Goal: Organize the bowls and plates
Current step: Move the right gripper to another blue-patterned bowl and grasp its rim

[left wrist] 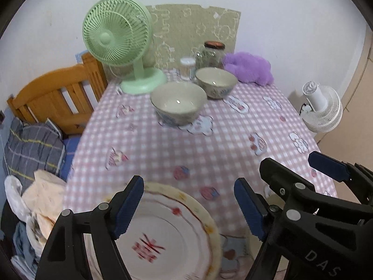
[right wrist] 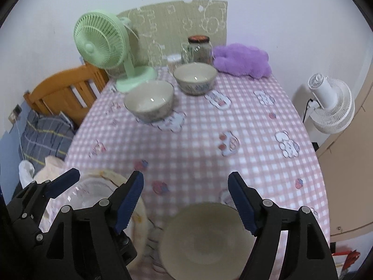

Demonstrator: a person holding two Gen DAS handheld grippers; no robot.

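your left gripper (left wrist: 188, 205) is released, jaws wide, above the plate (left wrist: 167, 240) that lies flat at the near left edge of the counter (left wrist: 221, 140); the pads do not touch it. your right gripper (right wrist: 186, 200) is also released, its jaws spread over the near bowl (right wrist: 205, 240), which sits on the counter just beside the plate, clear of the pads. 2 more bowls stand upright toward the far side: the left bowl (left wrist: 178, 102) just in front of the green fan (left wrist: 119, 39), the right bowl (left wrist: 215, 81) behind it, near the jar (left wrist: 212, 54) and the purple plush (left wrist: 250, 66).
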